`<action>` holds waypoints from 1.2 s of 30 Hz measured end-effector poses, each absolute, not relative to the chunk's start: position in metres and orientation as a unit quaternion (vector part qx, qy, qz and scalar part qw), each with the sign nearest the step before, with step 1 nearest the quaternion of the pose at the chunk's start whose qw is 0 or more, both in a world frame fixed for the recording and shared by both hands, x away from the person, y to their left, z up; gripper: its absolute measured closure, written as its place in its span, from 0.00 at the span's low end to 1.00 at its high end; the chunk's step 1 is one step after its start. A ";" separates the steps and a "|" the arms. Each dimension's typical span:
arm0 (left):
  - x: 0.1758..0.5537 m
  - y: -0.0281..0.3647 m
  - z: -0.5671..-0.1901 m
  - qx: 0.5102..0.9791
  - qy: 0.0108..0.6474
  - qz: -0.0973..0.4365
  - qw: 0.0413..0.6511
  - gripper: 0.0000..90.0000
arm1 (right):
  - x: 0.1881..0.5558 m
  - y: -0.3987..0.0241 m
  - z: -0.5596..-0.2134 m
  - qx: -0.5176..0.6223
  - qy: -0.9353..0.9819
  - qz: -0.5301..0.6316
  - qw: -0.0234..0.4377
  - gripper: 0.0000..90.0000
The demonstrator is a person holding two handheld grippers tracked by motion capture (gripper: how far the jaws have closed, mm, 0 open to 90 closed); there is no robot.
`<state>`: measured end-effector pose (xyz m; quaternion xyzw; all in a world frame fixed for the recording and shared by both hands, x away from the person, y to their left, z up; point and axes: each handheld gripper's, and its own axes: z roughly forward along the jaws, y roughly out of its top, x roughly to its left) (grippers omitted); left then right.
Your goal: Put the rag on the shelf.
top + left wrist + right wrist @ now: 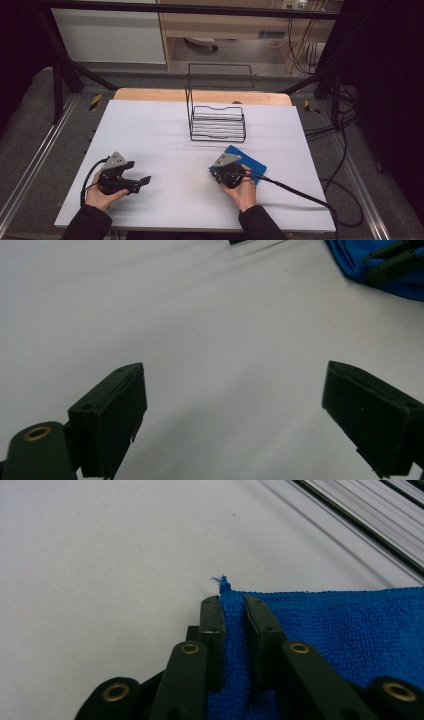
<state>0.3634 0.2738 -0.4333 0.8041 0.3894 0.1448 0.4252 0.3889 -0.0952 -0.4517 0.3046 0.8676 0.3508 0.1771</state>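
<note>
Right gripper point(232, 612) fingers pinch blue cloth point(340, 630) corner on white table point(100, 555).

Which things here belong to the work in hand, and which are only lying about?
In use:
- blue terry cloth
- right hand-held gripper, shut on its corner

Lying about:
- black wire rack
- left hand-held gripper, open over the white table

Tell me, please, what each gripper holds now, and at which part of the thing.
The right gripper pinches the blue cloth at its edge, close to a corner. The left gripper is open over the bare white table and holds nothing.
</note>
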 end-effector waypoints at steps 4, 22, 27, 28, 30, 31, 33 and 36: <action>0.364 0.274 -0.433 0.804 0.389 0.145 0.426 0.12 | 0.391 -0.099 -0.450 0.315 0.862 0.362 0.165 0.92; 0.364 0.275 -0.432 0.802 0.392 0.147 0.426 0.12 | 0.351 -0.036 -0.424 0.203 0.873 0.442 0.036 0.92; 0.364 0.275 -0.432 0.802 0.392 0.147 0.426 0.12 | 0.344 -0.024 -0.432 0.189 0.882 0.432 0.014 0.90; 0.364 0.275 -0.432 0.802 0.392 0.147 0.426 0.12 | 0.344 -0.024 -0.434 0.189 0.883 0.429 0.010 0.88; 0.364 0.276 -0.432 0.802 0.392 0.147 0.426 0.12 | 0.345 -0.024 -0.434 0.190 0.884 0.427 0.007 0.80; 0.364 0.276 -0.432 0.802 0.392 0.147 0.426 0.12 | 0.345 -0.025 -0.432 0.192 0.882 0.431 0.006 0.77; 0.363 0.276 -0.431 0.802 0.392 0.148 0.426 0.12 | 0.345 -0.028 -0.424 0.193 0.877 0.440 0.008 0.68; 0.363 0.275 -0.431 0.802 0.392 0.148 0.426 0.12 | 0.347 -0.038 -0.410 0.206 0.869 0.448 0.042 0.53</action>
